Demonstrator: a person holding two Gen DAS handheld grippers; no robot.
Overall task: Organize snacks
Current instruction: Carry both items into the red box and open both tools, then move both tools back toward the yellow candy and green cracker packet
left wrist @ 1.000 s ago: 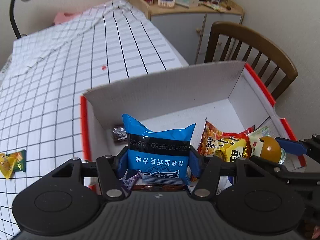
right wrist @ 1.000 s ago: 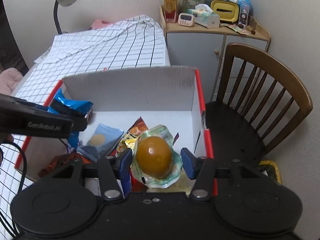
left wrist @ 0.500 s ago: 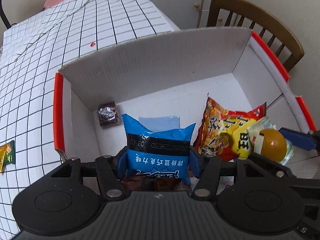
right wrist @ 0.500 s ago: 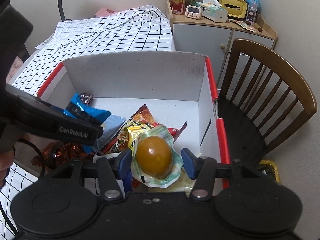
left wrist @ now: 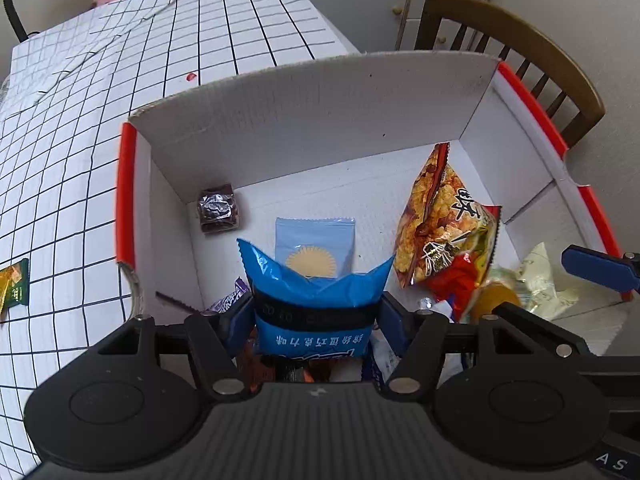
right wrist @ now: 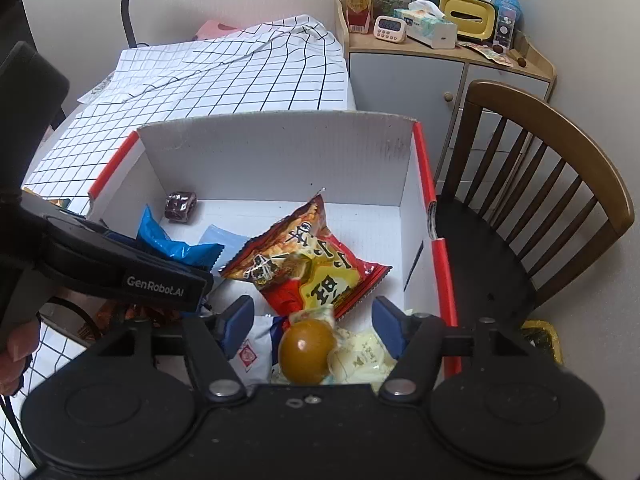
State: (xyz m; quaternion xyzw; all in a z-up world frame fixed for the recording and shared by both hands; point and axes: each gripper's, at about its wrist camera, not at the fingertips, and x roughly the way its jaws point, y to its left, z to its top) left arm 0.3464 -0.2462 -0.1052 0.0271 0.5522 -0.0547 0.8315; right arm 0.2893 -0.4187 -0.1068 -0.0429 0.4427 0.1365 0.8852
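A white cardboard box with red edges holds several snacks. My left gripper is shut on a blue snack packet and holds it low inside the box; the packet also shows in the right wrist view. My right gripper is open over the box's near right part. A wrapped brown egg lies loose between its fingers on a pale wrapper. It also shows in the left wrist view. An orange-red chip bag, a light blue packet and a dark wrapped sweet lie inside.
The box sits on a table with a black-checked white cloth. A small green-yellow packet lies on the cloth left of the box. A wooden chair stands right of the box. A cabinet with clutter is behind.
My right gripper has opened and the wrapped egg has dropped out of it into the box. My left gripper has lowered further into the box, still holding the blue packet.
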